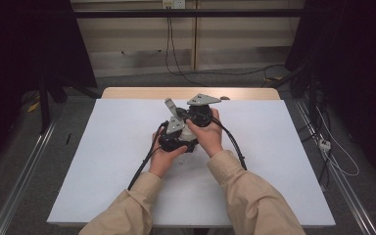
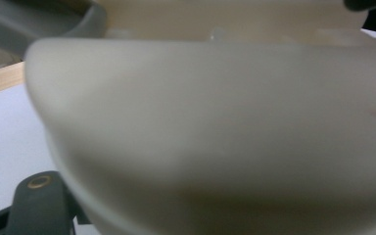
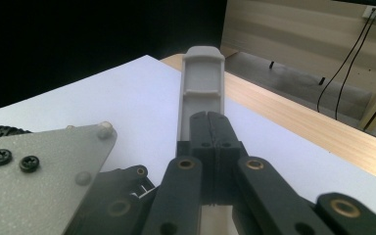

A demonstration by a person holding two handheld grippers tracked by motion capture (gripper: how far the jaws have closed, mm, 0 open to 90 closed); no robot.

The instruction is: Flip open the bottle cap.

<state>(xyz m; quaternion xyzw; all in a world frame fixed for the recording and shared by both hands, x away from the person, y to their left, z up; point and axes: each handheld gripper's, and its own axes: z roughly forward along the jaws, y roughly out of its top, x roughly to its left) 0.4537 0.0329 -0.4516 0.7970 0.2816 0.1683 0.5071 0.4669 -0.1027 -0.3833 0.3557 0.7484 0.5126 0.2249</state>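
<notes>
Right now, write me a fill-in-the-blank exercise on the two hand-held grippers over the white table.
1. The black jaws of the right gripper are pressed ____.
2. The two grippers are held over a sheet coloured ____.
3. The person's sleeves are coloured ____.
4. In the high view the left gripper and the right one are held close ____.

Missing words: together; white; beige; together

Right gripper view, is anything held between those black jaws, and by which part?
Nothing seems held: the right gripper has its jaws shut on each other. The grey bar stands beyond their tips; contact cannot be told.
</notes>
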